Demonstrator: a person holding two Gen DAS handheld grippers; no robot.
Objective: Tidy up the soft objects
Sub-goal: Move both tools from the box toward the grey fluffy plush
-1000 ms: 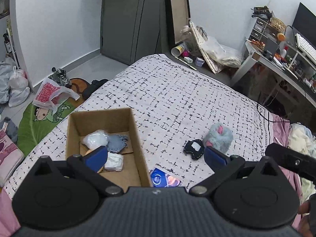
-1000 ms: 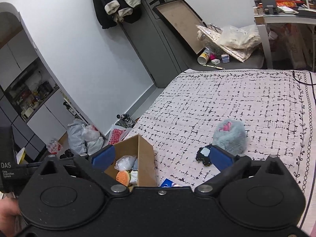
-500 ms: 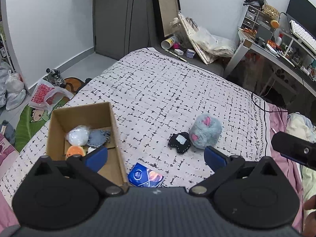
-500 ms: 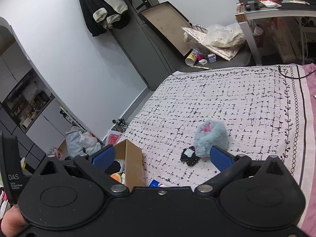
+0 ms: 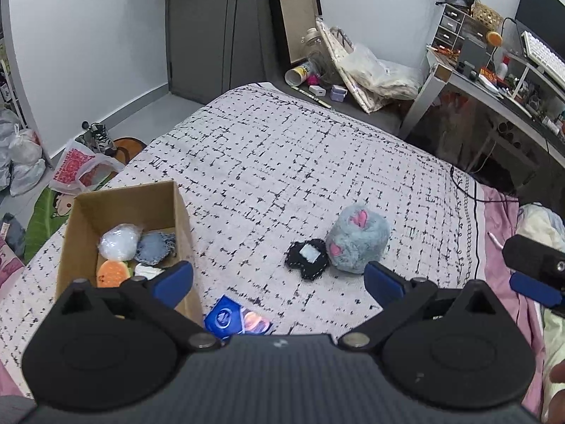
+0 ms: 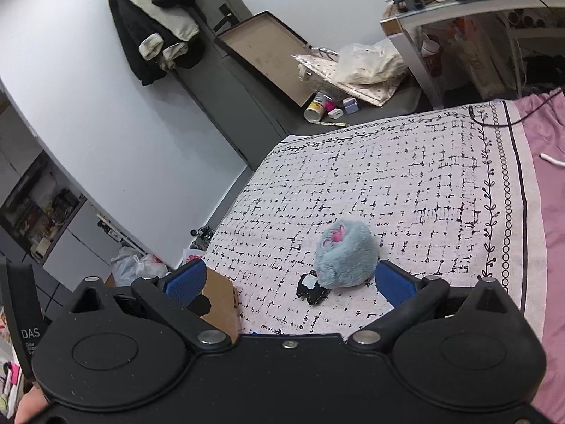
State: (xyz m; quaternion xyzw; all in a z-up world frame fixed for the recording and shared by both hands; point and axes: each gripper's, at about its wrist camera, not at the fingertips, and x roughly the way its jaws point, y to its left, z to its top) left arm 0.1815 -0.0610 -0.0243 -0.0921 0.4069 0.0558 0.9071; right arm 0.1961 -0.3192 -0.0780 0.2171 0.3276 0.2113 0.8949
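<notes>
A fluffy blue-grey plush ball (image 5: 357, 238) with pink hearts lies on the patterned bedspread, touching a small black soft pouch (image 5: 307, 258) on its left. A blue packet (image 5: 235, 319) lies nearer me. The cardboard box (image 5: 84, 208) at the left holds a white puff, a blue-grey piece and an orange toy. My left gripper (image 5: 279, 281) hangs open above the packet, empty. My right gripper (image 6: 287, 281) is open too, just short of the plush ball (image 6: 345, 258) and pouch (image 6: 310, 289), with the box corner (image 6: 220, 304) by its left finger.
The bedspread (image 5: 282, 162) stretches far ahead. Beyond the bed's far edge stand a dark cabinet with bags and a cup, and a cluttered desk (image 5: 494, 84) at the right. Shoes and plastic bags (image 5: 77, 169) lie on the floor to the left. Pink sheet (image 6: 551, 212) borders the right.
Both grippers have pulled back and shifted right: the box slid left in both views, and the plush ball and pouch now sit more central. Both stayed open and empty.
</notes>
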